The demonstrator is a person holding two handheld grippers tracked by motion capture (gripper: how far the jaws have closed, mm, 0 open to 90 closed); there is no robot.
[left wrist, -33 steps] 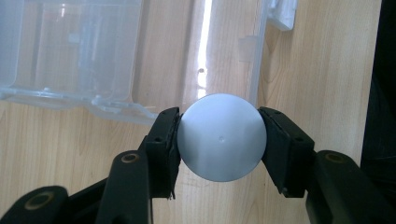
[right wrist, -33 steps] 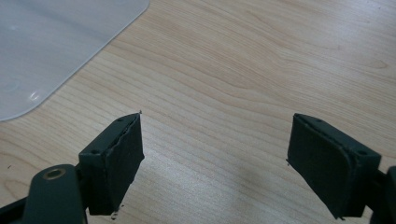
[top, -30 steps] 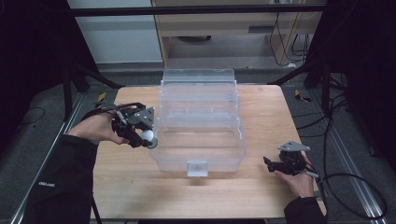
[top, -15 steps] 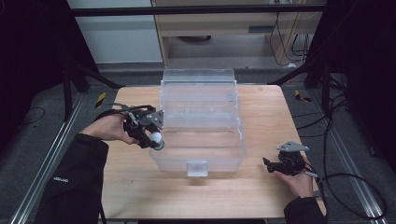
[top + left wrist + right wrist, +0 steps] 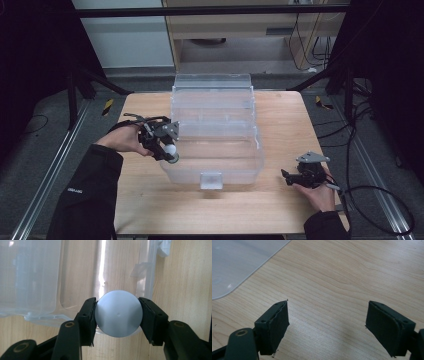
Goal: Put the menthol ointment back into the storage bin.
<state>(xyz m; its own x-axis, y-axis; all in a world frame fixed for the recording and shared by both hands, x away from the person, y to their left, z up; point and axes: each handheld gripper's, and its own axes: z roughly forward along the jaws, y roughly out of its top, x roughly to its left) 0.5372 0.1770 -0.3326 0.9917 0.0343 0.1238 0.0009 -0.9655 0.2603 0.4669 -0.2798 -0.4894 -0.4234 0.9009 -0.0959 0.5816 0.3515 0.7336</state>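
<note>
Left claw [image 5: 118, 315] clamped on pale ball [image 5: 118, 313], held at near-left rim of clear bin [image 5: 215, 150] on worktop [image 5: 280, 210]; right claw [image 5: 327, 327] wide open, empty; likely pickup done, drop into bin left.

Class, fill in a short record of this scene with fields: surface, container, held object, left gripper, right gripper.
surface: wooden table
container: clear plastic box, open on top, standing mid-table
held object: pale grey ball, clamped between the two jaws, at the box's left near edge
left gripper: left gripper shut on the ball, pointing toward the box
right gripper: right gripper open, nothing between its jaws, low over bare wood to the right of the box
</note>
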